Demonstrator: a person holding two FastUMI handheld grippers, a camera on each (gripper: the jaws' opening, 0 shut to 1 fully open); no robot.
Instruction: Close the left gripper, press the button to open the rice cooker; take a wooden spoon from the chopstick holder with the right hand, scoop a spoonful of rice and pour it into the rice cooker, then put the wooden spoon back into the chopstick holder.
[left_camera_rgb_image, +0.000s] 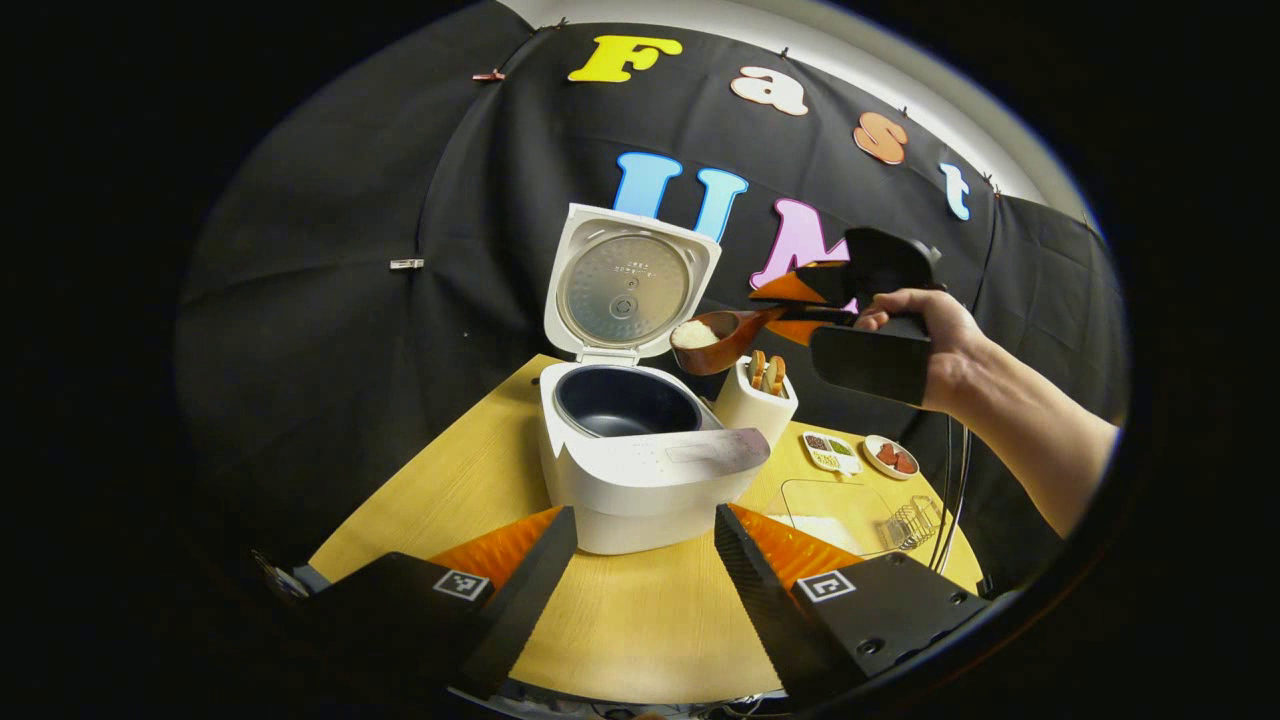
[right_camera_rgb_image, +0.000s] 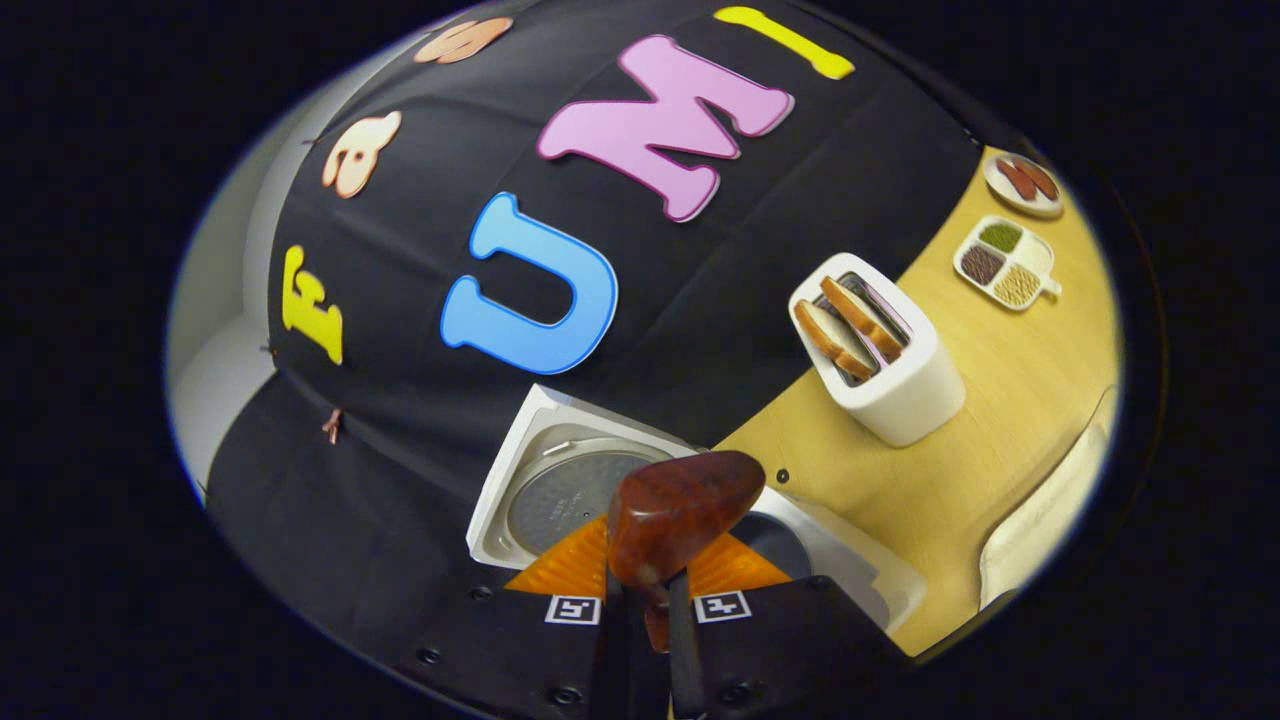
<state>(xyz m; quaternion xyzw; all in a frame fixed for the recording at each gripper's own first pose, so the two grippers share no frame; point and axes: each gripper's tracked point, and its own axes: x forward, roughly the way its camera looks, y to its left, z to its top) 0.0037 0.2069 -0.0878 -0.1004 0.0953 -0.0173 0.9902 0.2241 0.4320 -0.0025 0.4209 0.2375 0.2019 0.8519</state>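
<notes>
Keep round light-wood table (left_camera_rgb_image: 640, 620) clear. White rice cooker (left_camera_rgb_image: 640, 470), lid up, dark pot exposed. Left gripper (left_camera_rgb_image: 640, 570): fingers apart, idle. Right gripper (right_camera_rgb_image: 645, 610): clamped on rice-filled brown wooden spoon (left_camera_rgb_image: 715, 340) beside pot rim; centre over pot, then tip slowly.

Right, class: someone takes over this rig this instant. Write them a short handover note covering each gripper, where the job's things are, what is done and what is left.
Left gripper: open, holding nothing, low in front of the rice cooker.
Right gripper: shut on the wooden spoon, which carries rice and hangs just right of the open pot, in front of the chopstick holder.
Done: the lid is up, the spoon is out of the holder and a spoonful of rice is scooped.
Left: bring the spoon over the pot, tip the rice in, then put the spoon back into the chopstick holder.
</notes>
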